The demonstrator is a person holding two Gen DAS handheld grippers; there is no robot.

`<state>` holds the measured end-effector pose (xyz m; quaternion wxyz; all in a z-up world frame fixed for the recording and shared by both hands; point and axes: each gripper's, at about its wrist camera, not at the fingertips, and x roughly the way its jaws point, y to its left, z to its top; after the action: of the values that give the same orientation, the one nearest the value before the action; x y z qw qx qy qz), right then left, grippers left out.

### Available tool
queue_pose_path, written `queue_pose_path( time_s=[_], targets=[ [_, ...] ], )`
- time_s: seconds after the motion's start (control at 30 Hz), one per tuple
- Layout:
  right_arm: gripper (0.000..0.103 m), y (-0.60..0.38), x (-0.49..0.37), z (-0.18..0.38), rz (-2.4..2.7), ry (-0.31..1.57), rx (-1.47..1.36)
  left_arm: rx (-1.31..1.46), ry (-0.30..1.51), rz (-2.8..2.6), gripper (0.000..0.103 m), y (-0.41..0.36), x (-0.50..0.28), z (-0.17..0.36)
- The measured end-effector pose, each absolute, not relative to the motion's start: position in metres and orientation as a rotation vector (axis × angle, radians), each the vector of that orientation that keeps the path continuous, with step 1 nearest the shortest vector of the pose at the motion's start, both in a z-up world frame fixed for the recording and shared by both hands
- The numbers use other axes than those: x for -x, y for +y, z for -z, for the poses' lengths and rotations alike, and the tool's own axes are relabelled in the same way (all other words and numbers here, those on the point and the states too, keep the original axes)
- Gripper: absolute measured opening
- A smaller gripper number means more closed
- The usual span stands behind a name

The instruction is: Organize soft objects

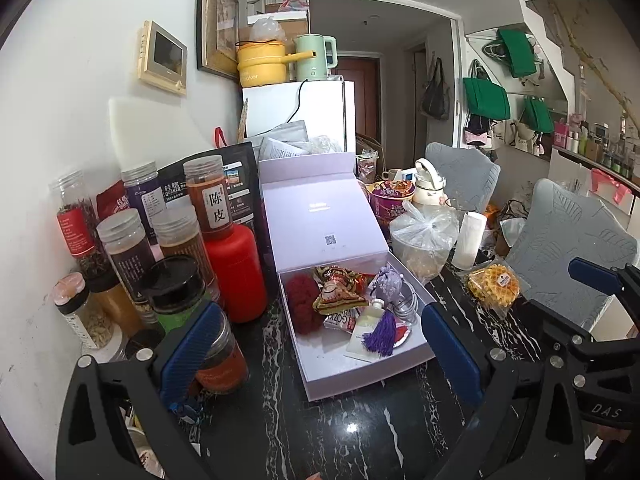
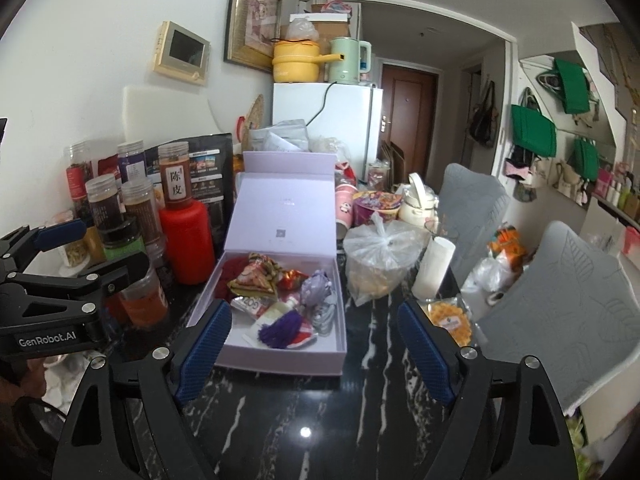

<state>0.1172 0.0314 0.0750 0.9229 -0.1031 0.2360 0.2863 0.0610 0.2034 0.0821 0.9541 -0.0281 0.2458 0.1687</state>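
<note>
An open lilac box (image 1: 316,368) (image 2: 332,356) lies on the black marble table, its lid standing up behind. Inside are a dark red knitted piece (image 1: 302,300) (image 2: 232,272), a lilac sachet (image 1: 386,282) (image 2: 318,286) with a purple tassel (image 1: 382,334) (image 2: 282,330), snack packets (image 1: 338,292) (image 2: 254,278) and a coiled grey cable (image 1: 408,306) (image 2: 326,316). My left gripper (image 1: 320,344) is open and empty, in front of the box. My right gripper (image 2: 316,344) is open and empty, at the box's near edge.
Spice jars (image 1: 128,248) (image 2: 108,208) and a red canister (image 1: 236,276) (image 2: 186,240) crowd the left side by the wall. A knotted plastic bag (image 1: 426,240) (image 2: 380,256), a white roll (image 1: 470,240) (image 2: 434,268), a wrapped waffle (image 1: 494,284) (image 2: 450,320) and grey chairs (image 1: 560,252) (image 2: 560,320) stand right.
</note>
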Motion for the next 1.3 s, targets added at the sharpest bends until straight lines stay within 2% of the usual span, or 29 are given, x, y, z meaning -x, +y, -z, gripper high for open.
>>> queue_pose_path(
  time_s=[0.5, 1.3],
  targets=[
    [0.086, 0.018, -0.094, -0.036, -0.553, 0.564, 0.187, 0.088, 0.550, -0.344, 0.102, 0.194, -0.036, -0.044],
    [0.086, 0.017, -0.100, -0.024, -0.552, 0.607, 0.188, 0.104, 0.598, -0.334, 0.102, 0.192, -0.045, -0.027]
  ],
)
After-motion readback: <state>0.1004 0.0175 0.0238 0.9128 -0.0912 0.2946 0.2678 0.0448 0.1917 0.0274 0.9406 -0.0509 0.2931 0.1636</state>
